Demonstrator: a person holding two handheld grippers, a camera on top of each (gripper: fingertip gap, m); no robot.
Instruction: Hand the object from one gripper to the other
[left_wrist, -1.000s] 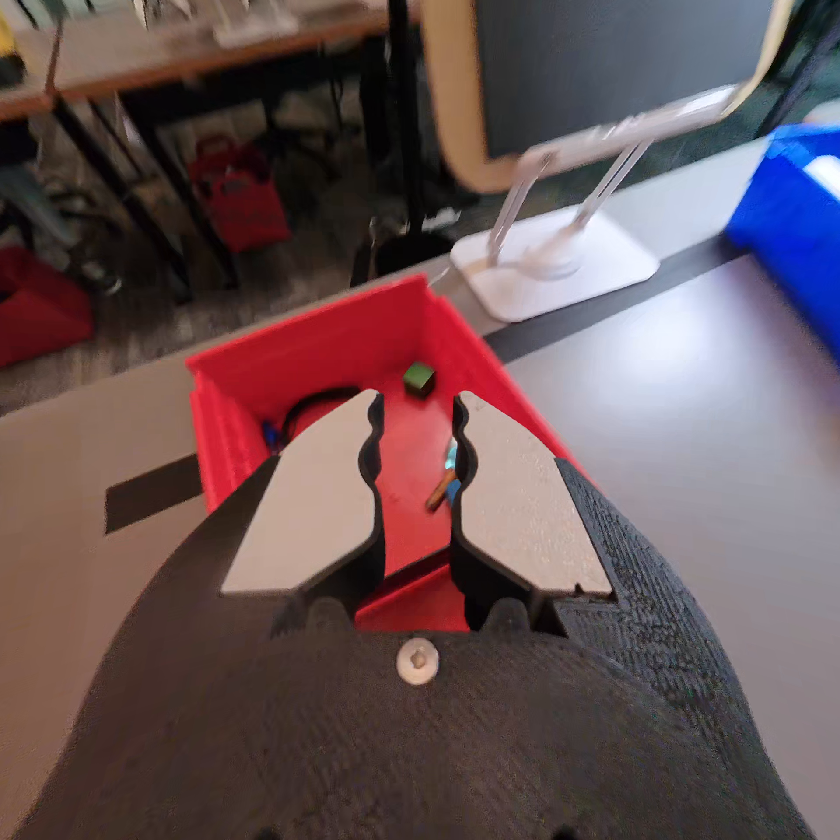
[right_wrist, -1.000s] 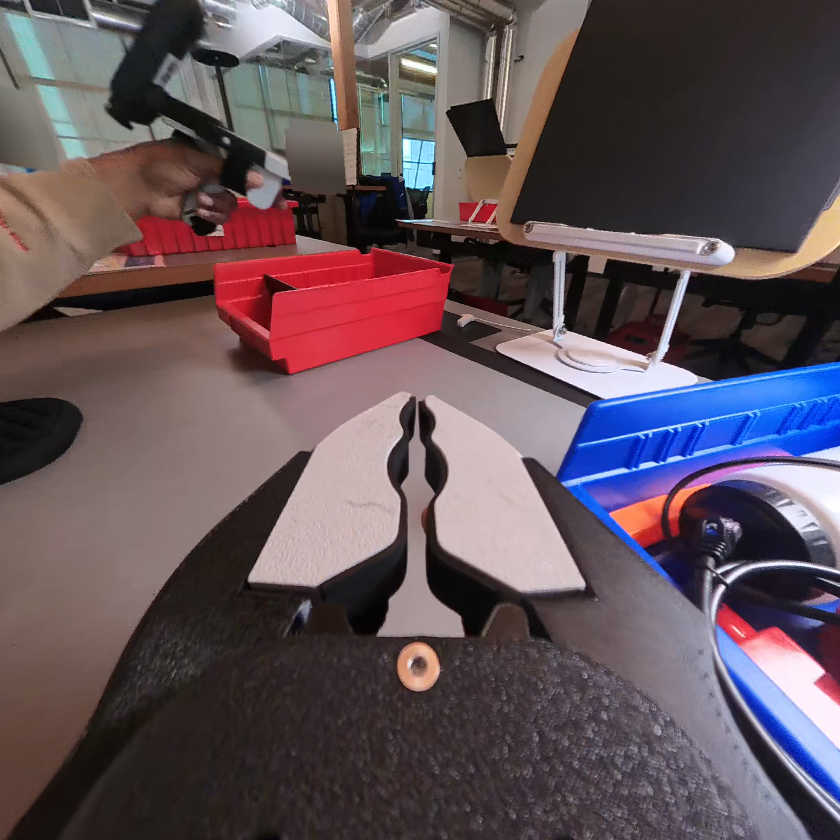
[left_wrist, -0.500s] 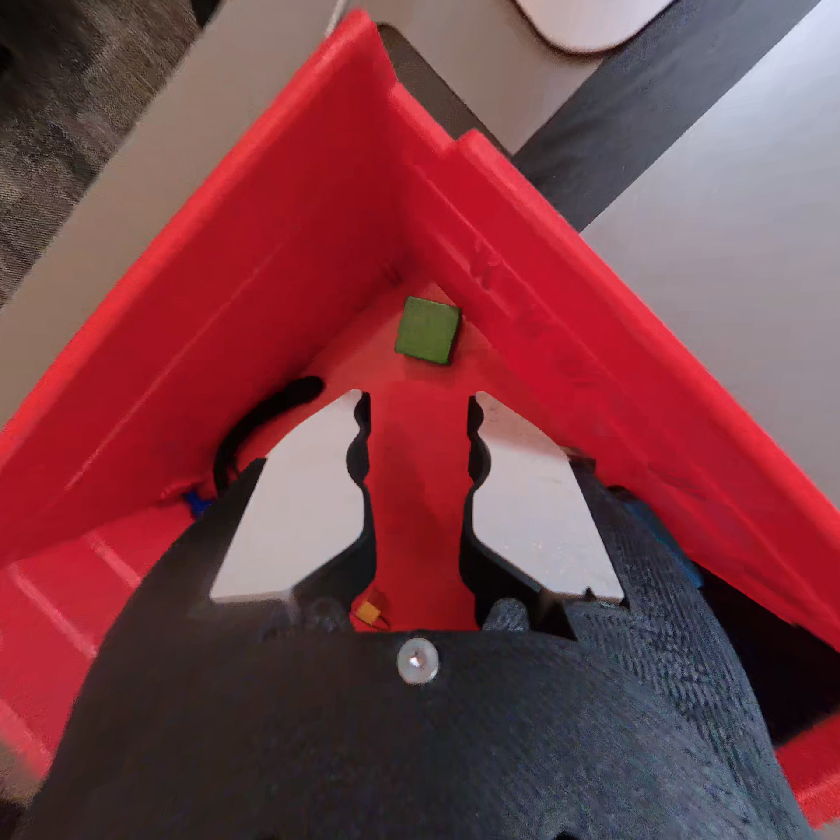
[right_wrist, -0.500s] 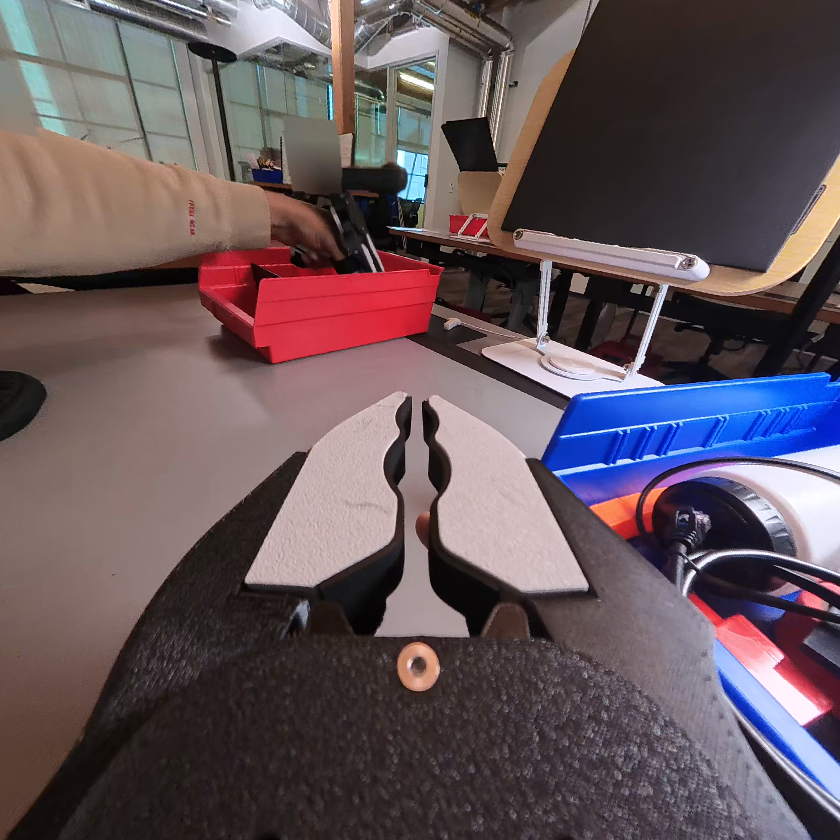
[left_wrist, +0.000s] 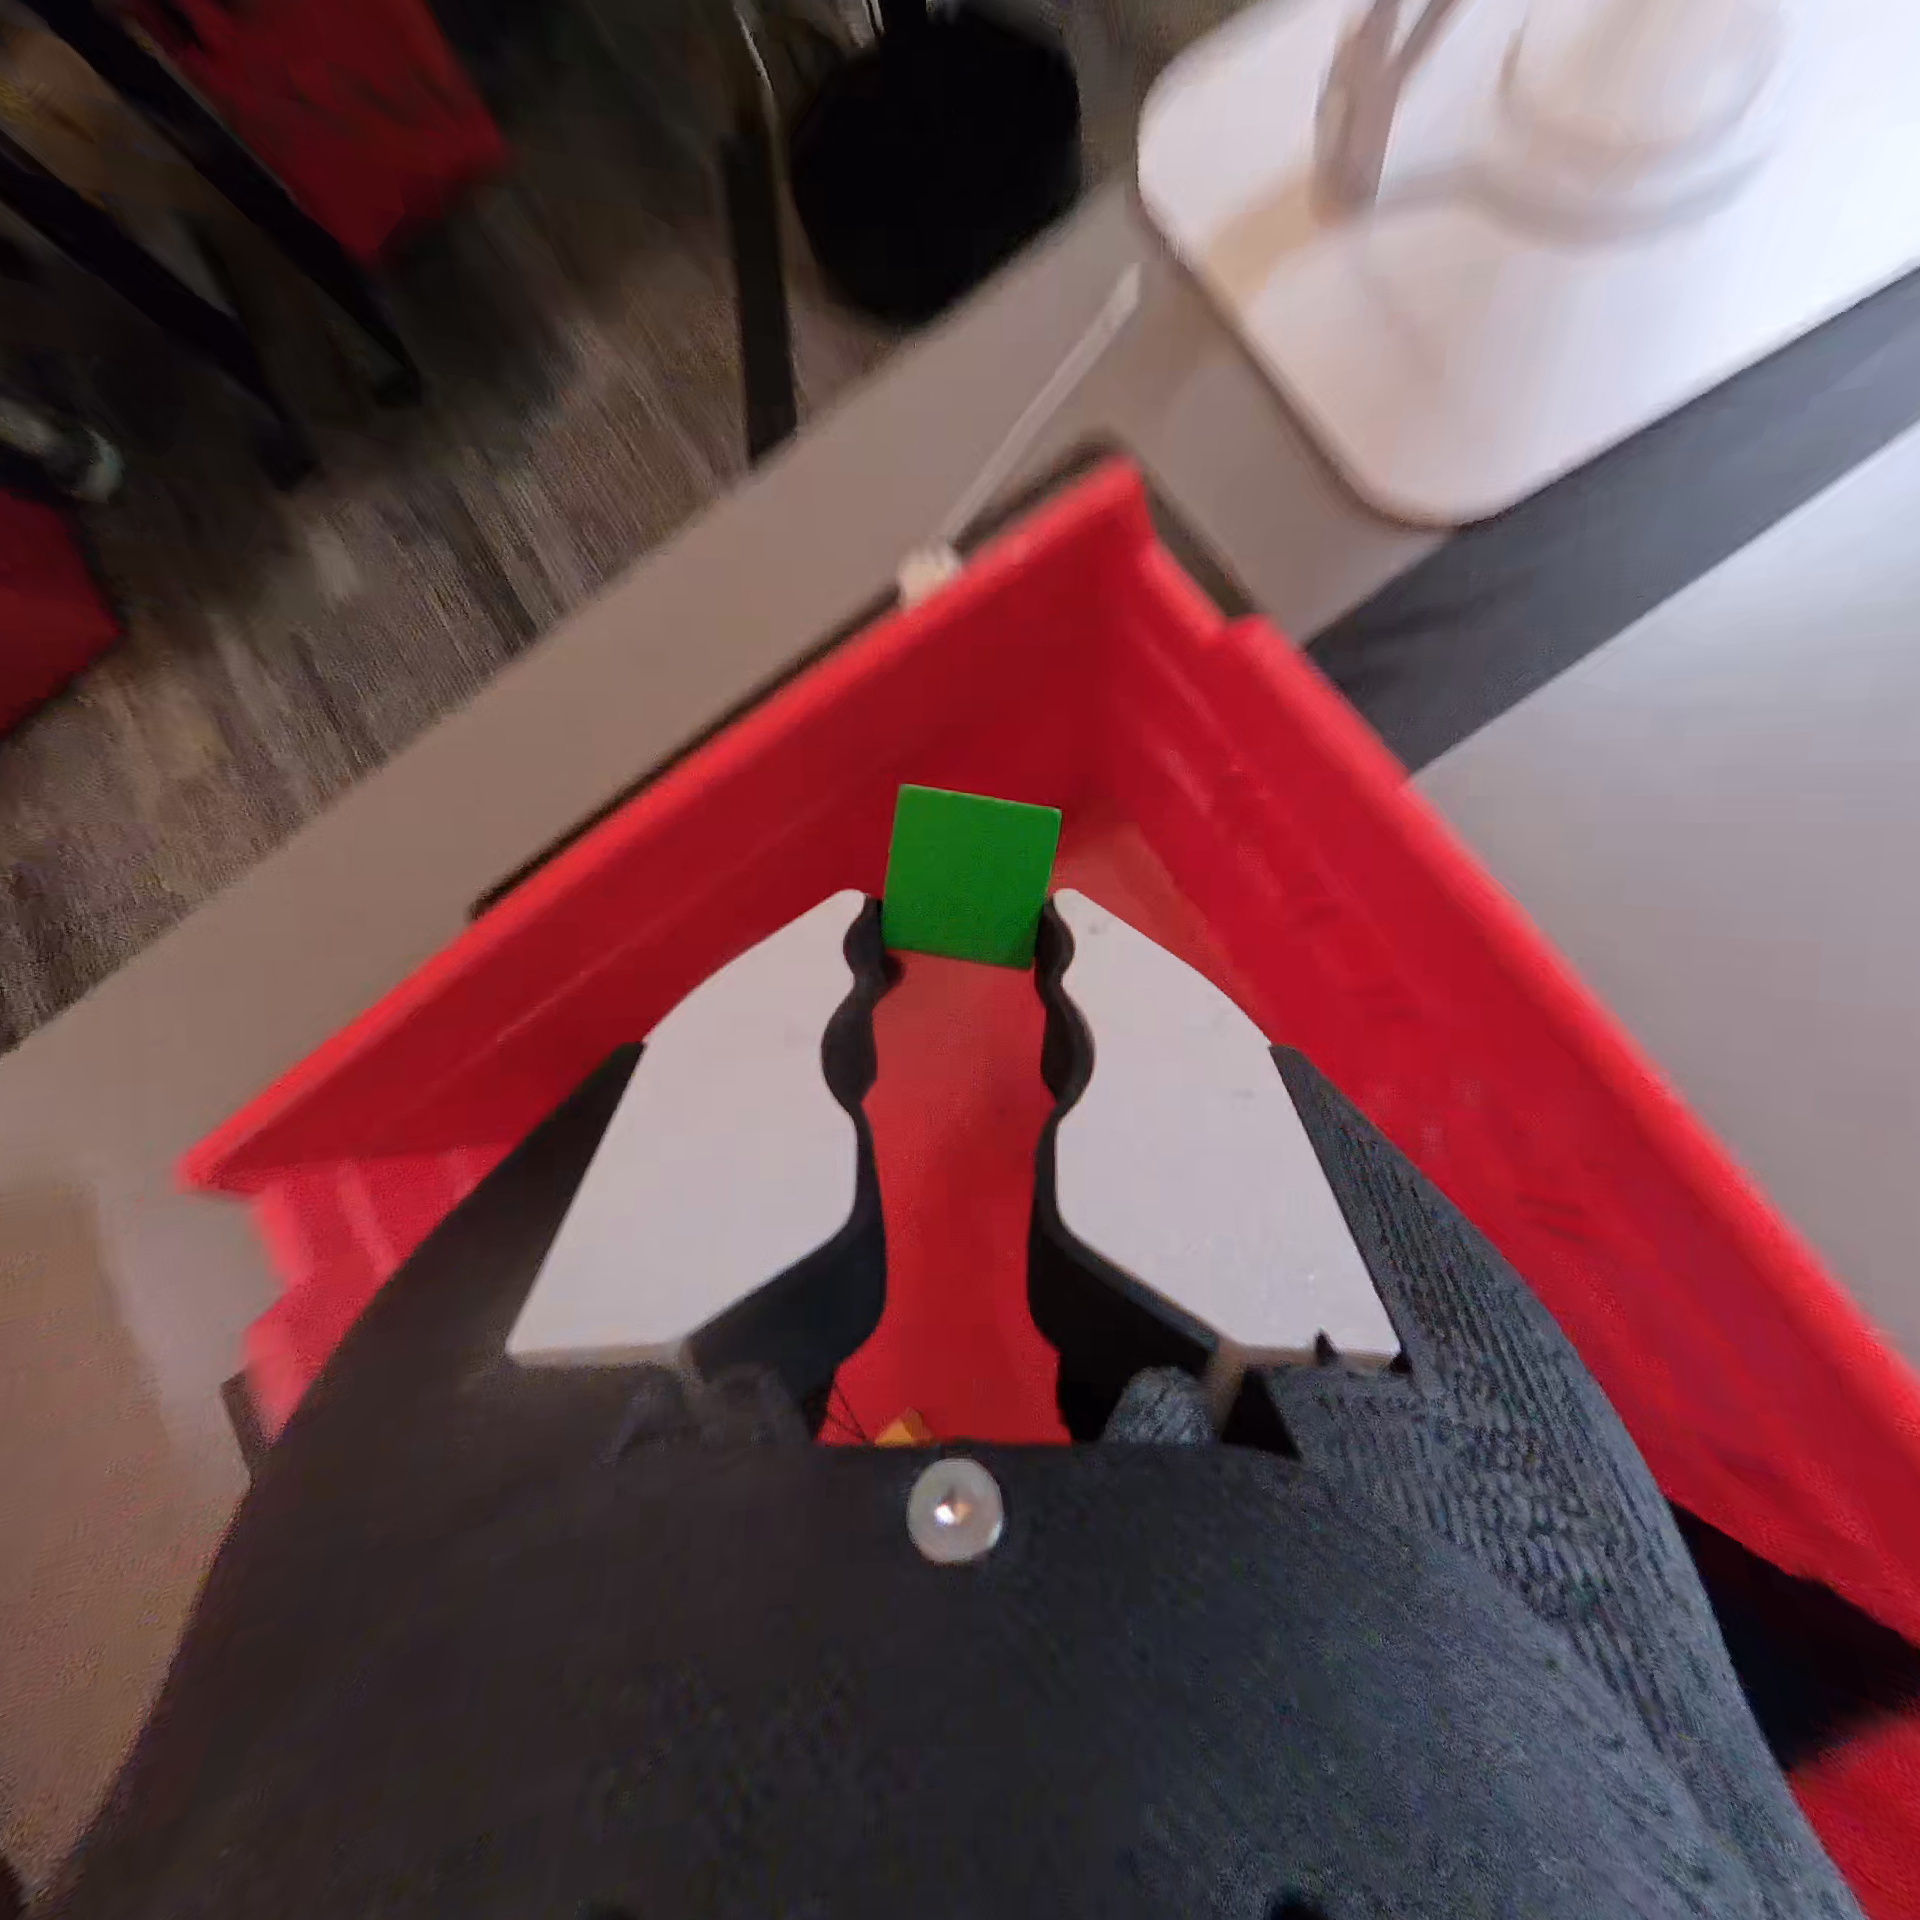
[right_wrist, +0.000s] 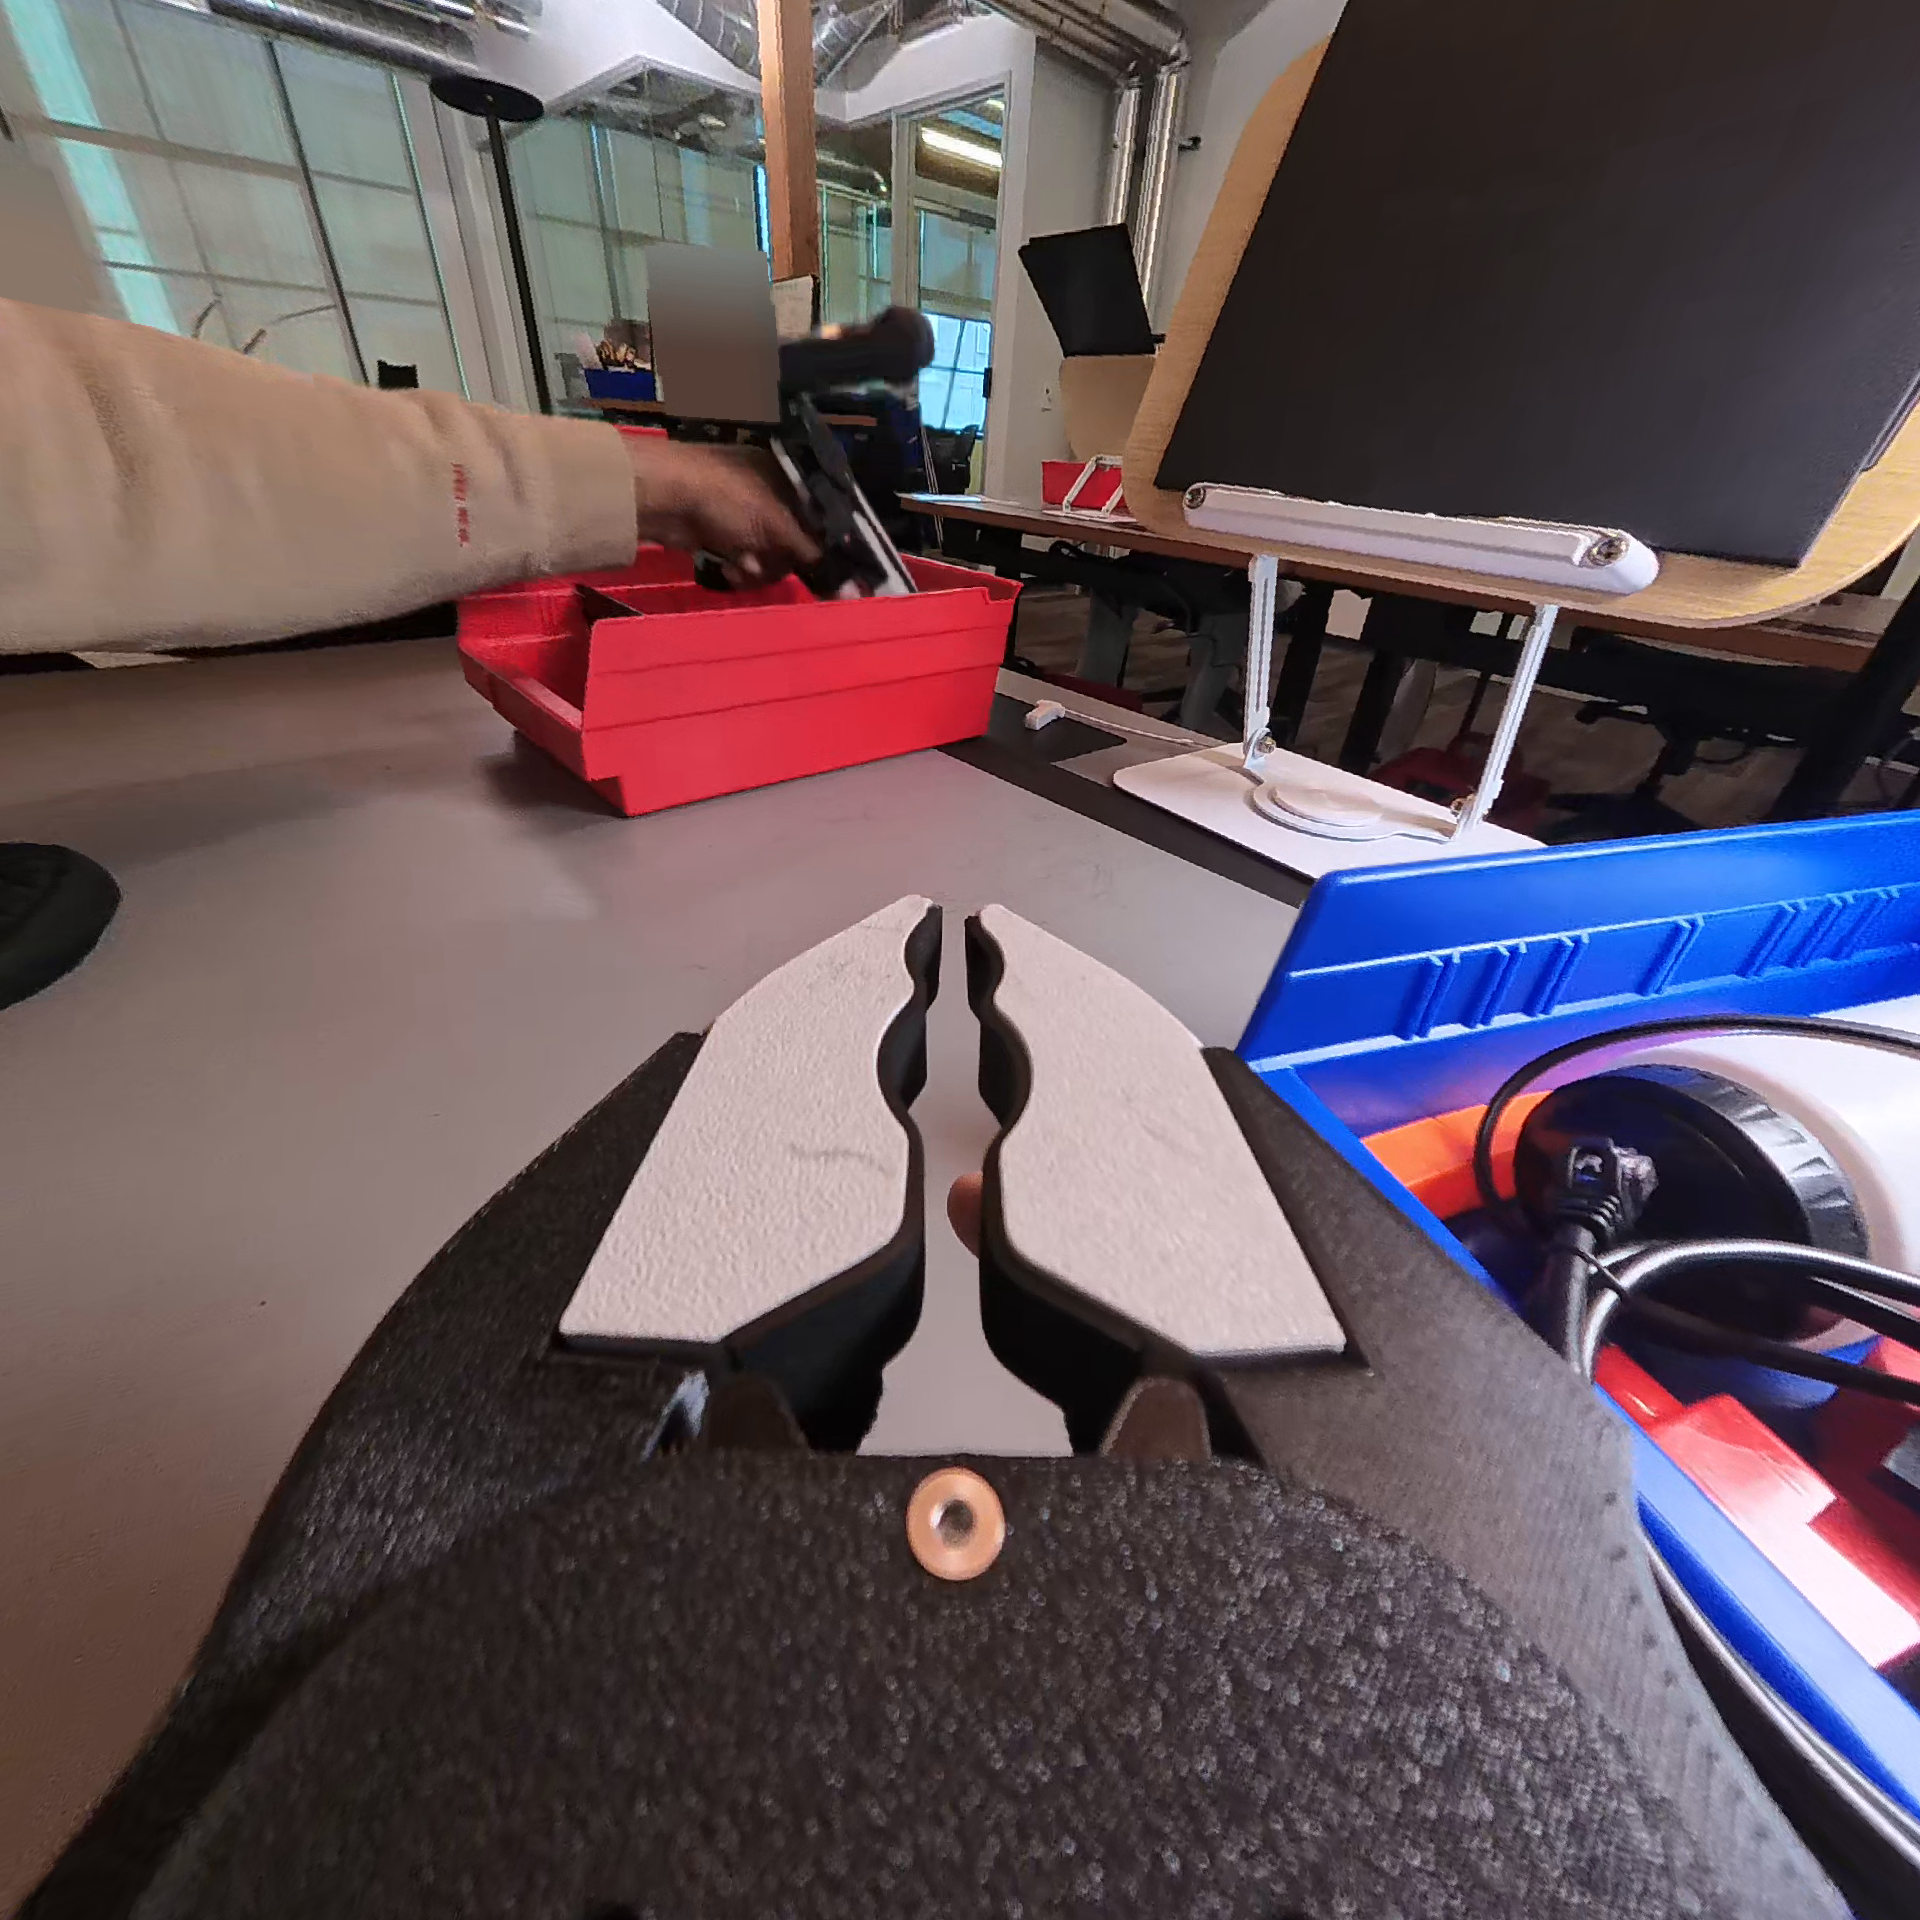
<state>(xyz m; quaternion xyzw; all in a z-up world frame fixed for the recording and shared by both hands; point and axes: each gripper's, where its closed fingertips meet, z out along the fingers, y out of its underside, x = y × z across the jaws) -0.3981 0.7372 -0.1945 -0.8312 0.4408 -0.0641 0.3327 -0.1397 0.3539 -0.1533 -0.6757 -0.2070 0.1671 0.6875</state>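
The left gripper (left_wrist: 964, 914) pinches a green cube (left_wrist: 968, 891) by its near end between its fingertips, above the far corner of the red bin (left_wrist: 1351, 935), probably leaving the cube's far half free for the other gripper to take. The right gripper (right_wrist: 954, 920) waits well apart, low over the bench (right_wrist: 312, 987) beside the blue bin (right_wrist: 1558, 956), fingers nearly pressed together and empty.
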